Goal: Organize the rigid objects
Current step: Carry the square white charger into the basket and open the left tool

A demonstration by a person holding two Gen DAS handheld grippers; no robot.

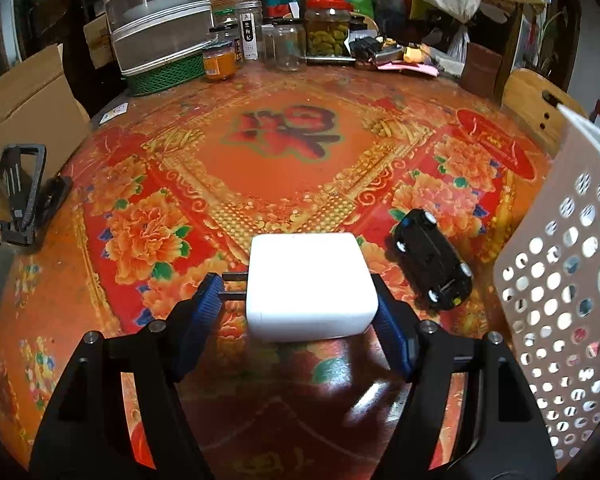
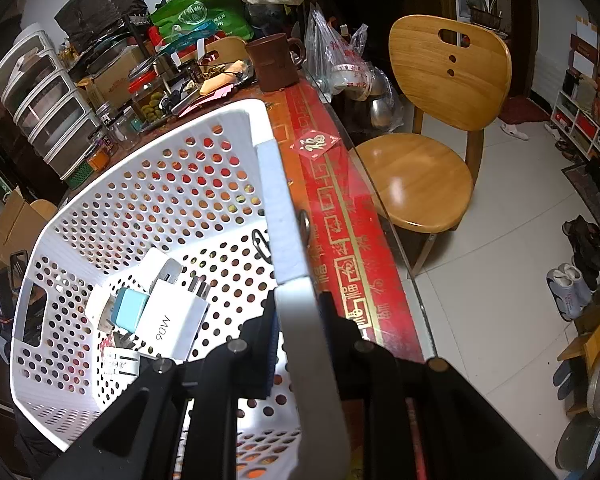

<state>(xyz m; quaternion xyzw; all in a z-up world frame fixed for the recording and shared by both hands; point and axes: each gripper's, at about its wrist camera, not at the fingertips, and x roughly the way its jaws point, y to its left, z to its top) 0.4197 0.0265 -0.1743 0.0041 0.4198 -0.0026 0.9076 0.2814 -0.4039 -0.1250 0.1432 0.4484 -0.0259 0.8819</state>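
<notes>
A white charger block (image 1: 310, 284) lies on the red flowered tablecloth (image 1: 284, 160), its two prongs pointing left. My left gripper (image 1: 300, 304) straddles it: the right blue pad lies against the block's side and the prong tips meet the left pad. A black toy car (image 1: 432, 260) sits just right of it. My right gripper (image 2: 300, 320) is shut on the rim of the white perforated basket (image 2: 160, 184), which is tilted up; its wall also shows in the left wrist view, the basket (image 1: 560, 280). Inside lie a white 90W charger (image 2: 168, 312), a light blue charger (image 2: 130, 308) and other plugs.
A black phone stand (image 1: 20, 196) stands at the table's left edge beside a cardboard box (image 1: 24, 108). Jars (image 1: 326, 28) and stacked clear drawers (image 1: 160, 16) line the back. A brown mug (image 2: 274, 62) and a wooden chair (image 2: 432, 120) are on the right.
</notes>
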